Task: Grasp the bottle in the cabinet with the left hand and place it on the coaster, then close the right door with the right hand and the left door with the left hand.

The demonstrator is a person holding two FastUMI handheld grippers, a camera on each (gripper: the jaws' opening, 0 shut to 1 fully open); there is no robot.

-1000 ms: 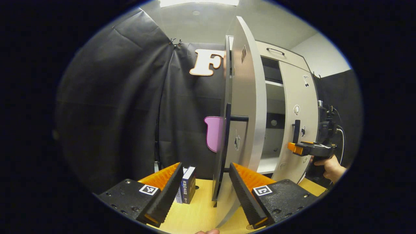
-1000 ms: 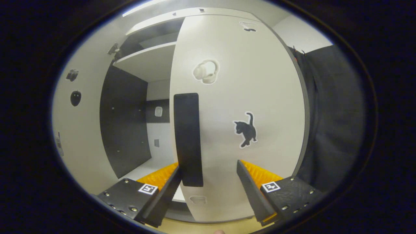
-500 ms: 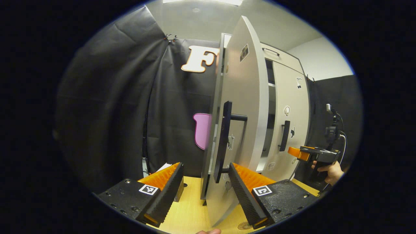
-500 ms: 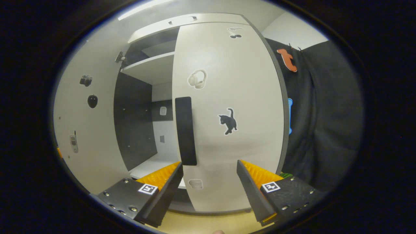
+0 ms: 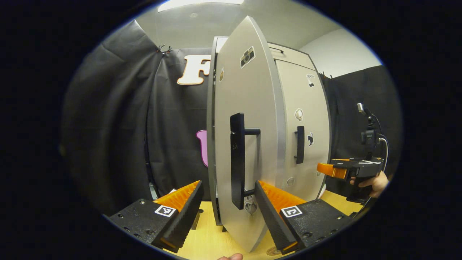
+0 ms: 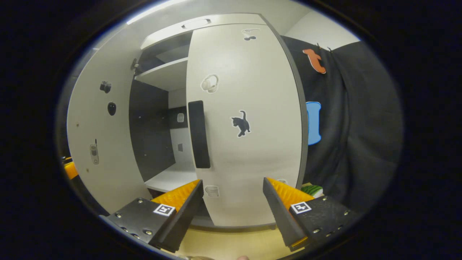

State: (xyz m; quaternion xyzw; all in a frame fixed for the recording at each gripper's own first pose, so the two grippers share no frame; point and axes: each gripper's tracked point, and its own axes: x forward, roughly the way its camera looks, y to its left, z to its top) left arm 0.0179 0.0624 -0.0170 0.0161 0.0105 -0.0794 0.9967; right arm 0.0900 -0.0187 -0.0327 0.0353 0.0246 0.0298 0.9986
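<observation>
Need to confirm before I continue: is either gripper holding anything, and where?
Nothing held. Left gripper is open beside the left door's handle; right gripper is open before the right door.

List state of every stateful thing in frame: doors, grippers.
left door: open, swung out edge-on toward the left gripper.
right door: shut or nearly so; cabinet interior visible beside its handle edge.
left gripper: open, fingers on either side of the left door's lower edge, not pressing it.
right gripper: open, empty, facing the right door.
cabinet shelf: bare where visible.
</observation>
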